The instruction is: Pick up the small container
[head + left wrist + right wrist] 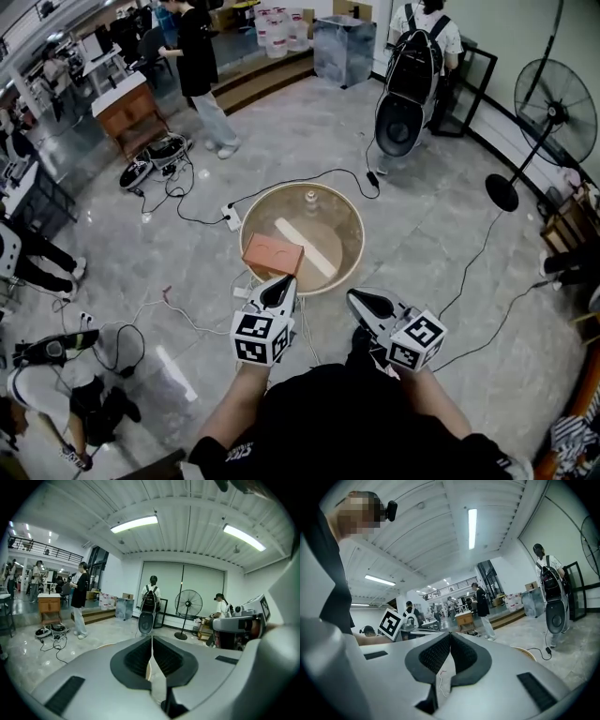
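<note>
The small pale container [310,198] stands at the far side of a round wooden-rimmed table [352,225]. On the near side lie an orange-brown box [273,254] and a white strip [307,246]. My left gripper [281,287] hovers at the near rim beside the box, its jaws shut and empty. To its right, my right gripper [357,299] hangs just off the rim, also shut and empty. The left gripper view shows the left gripper [152,641] with its pads closed together, and the right gripper view shows the same of the right gripper [450,640]. Both grippers are well short of the container.
Cables and a power strip [232,217] lie on the floor beyond the table. A standing fan [548,112] is at the right, a wooden cabinet [131,108] at the far left. A person with a backpack [412,70] and another person [202,66] stand behind.
</note>
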The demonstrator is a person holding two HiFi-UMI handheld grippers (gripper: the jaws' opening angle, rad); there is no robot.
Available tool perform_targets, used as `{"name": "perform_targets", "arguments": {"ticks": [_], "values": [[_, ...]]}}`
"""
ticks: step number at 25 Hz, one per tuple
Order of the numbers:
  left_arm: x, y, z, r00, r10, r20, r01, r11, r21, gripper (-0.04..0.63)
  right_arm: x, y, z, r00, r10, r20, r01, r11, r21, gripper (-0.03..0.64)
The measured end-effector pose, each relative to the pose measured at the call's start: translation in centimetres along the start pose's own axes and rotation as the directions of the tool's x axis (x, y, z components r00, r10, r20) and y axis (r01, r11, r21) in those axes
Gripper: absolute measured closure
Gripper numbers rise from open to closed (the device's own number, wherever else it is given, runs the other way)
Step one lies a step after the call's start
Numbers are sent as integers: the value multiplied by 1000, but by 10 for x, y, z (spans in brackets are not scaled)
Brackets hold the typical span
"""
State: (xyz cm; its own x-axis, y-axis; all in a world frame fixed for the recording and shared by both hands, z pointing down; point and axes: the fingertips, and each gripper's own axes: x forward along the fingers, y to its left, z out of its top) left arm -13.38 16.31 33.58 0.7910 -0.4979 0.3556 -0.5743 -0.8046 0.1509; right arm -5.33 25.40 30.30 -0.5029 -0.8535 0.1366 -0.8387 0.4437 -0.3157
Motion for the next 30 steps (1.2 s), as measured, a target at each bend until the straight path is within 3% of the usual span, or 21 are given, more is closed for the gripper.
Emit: {"name": "perform_targets", "arguments": {"ticks": [8, 15, 22, 30], "values": [[137, -30, 58, 1000, 29, -9, -29, 1000, 7, 569, -12, -154, 45, 999, 47, -13, -47, 999, 20, 601], [195, -40, 76, 994, 110, -20, -111, 993, -29, 569, -25, -232, 60, 994, 98, -39, -97, 995, 22, 601], [217, -26, 76, 986, 163, -21, -164, 985, -60, 569, -20, -264, 64, 993, 115, -34, -114, 993, 39, 601], [257, 20, 92, 988, 153, -8, -153, 985, -84, 569, 30, -294, 75, 991, 118, -68, -116, 993, 35, 601]]}}
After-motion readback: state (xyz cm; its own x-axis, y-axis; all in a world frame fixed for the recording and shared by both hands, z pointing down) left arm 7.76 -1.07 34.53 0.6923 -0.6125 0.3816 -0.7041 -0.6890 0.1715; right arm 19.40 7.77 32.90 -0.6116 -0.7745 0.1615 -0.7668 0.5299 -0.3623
